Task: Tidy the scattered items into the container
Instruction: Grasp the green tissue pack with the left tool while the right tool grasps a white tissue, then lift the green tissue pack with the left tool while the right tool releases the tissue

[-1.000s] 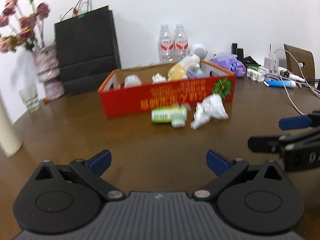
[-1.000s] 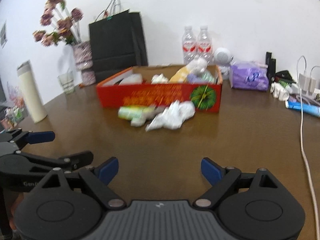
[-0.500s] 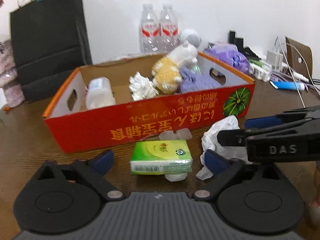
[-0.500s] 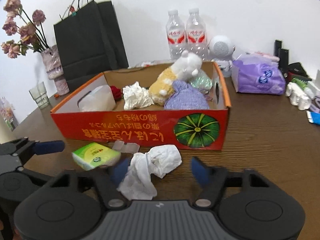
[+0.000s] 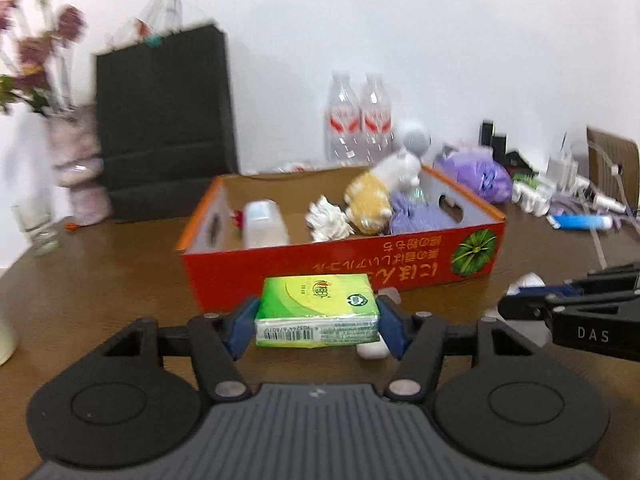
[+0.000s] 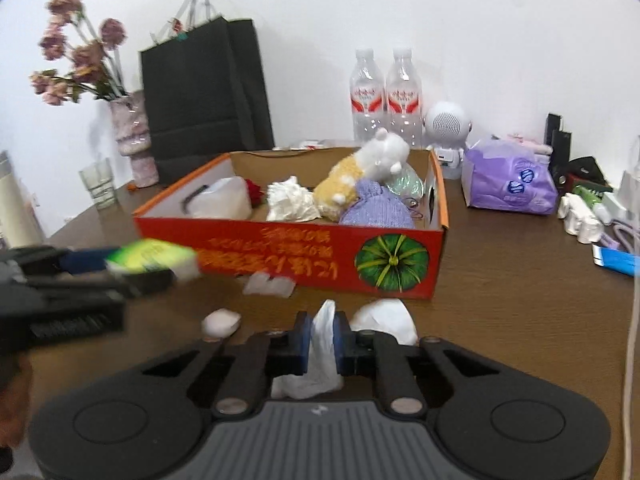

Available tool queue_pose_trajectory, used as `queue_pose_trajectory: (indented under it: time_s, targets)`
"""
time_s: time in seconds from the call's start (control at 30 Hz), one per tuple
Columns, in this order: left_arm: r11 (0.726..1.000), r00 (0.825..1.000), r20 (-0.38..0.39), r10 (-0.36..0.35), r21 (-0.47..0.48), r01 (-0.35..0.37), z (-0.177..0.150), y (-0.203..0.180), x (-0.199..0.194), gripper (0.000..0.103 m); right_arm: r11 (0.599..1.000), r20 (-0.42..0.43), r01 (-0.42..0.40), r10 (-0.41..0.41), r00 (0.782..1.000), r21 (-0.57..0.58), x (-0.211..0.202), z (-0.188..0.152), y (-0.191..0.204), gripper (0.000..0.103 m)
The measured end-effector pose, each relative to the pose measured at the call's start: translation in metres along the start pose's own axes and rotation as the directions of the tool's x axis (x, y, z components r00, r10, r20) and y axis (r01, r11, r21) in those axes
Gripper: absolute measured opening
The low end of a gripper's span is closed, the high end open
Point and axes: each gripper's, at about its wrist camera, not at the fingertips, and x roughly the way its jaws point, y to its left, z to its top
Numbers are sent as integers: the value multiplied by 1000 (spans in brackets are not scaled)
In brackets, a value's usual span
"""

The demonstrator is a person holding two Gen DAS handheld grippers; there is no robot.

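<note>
A red cardboard box (image 5: 400, 272) (image 6: 304, 252) stands on the brown table and holds a plush toy, a purple knit, crumpled paper and a white pack. My left gripper (image 5: 317, 320) is shut on a green tissue pack (image 5: 316, 306), held just above the table in front of the box; the pack also shows in the right wrist view (image 6: 152, 258). My right gripper (image 6: 321, 340) is shut on a white crumpled tissue (image 6: 320, 348) right of the left one. A small white piece (image 6: 221, 322) and a clear wrapper (image 6: 268, 285) lie on the table before the box.
Behind the box stand a black paper bag (image 6: 204, 88), two water bottles (image 6: 386, 96), a white round speaker (image 6: 446, 128) and a flower vase (image 6: 132, 136). A purple tissue pack (image 6: 508, 184), chargers and cables (image 6: 632, 320) crowd the right side.
Both grippers closed: the left on the green tissue pack, the right on the white tissue. The left one lifted its pack off the table.
</note>
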Motion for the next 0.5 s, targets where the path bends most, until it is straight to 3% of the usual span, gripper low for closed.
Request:
queue_pose_trajectory:
  time_s: [0.23,0.37,0.43,0.5]
  targets:
    - [998,996,-86,14,-55,-19,-75,-4,-72,64,1000,-66,-25,24,998,-10,-63,-61,27,11]
    - [999,996,-79,37,-6,-37,-97,-13,-91,65,998,-135,-65,62,989,-16,-82,-93,37,17]
    - [997,995,-79,67,29,-65,-101,-17,-89,66,994,-116,-105,101,988,-30,-92,-97,40,34]
    - [995,992,-85,92,47,-89,-104,-21,-85,66,997,-68,-75,72,995,-35,-96,-91,37,59]
